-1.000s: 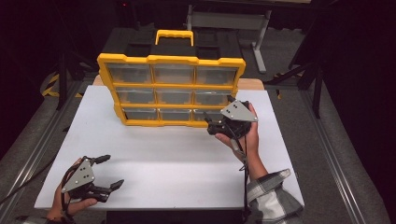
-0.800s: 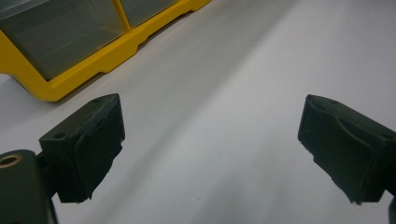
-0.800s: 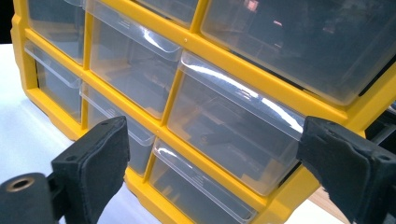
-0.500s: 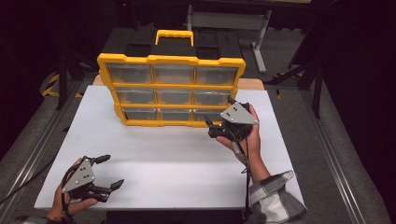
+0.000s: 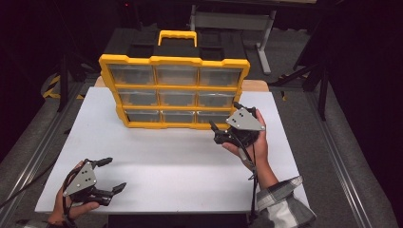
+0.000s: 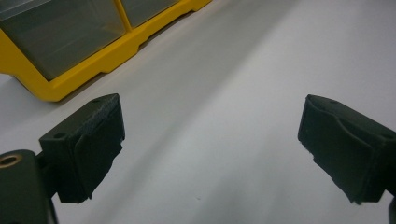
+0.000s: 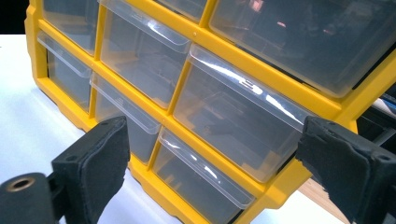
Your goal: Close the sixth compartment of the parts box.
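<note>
Right gripper (image 5: 222, 127) — jaws wide apart, empty — near yellow plastic drawer cabinet (image 5: 174, 91), bottom-right clear drawer (image 7: 243, 121); left gripper (image 5: 110, 175) likewise spread, empty.

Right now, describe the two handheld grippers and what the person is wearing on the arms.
The left gripper and the right gripper are each black, with two blocky padded jaws and a grey three-cornered plate dotted with small holes on top. A thin dark cable trails from the right one. The right forearm wears a plaid sleeve.
</note>
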The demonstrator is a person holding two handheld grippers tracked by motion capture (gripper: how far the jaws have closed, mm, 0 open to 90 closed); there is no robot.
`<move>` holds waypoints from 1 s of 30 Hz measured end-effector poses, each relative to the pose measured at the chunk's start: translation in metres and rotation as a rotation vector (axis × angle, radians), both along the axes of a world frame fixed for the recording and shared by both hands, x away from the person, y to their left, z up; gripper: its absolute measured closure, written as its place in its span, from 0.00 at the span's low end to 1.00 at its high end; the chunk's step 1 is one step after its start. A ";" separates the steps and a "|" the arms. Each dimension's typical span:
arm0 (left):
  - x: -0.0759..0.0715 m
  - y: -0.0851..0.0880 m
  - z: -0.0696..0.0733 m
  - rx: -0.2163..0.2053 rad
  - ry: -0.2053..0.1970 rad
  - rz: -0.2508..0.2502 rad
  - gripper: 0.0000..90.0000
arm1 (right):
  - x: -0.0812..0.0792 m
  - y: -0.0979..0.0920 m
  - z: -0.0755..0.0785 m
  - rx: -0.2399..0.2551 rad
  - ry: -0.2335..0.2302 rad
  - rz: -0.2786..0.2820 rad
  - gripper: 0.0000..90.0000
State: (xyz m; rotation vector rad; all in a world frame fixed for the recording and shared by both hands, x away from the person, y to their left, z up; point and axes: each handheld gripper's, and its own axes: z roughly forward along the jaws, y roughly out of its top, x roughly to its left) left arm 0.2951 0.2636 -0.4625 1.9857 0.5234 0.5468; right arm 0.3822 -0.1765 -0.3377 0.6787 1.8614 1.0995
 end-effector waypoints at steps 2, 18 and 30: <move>0.000 0.000 0.000 -0.001 0.001 0.000 0.09 | -0.002 -0.001 0.000 -0.005 -0.004 0.000 0.11; 0.000 -0.001 0.000 0.005 -0.004 0.002 0.09 | -0.012 -0.005 -0.002 -0.019 -0.013 0.007 0.11; 0.000 0.000 0.000 0.004 -0.005 0.004 0.09 | -0.019 -0.008 -0.008 -0.043 0.003 0.016 0.11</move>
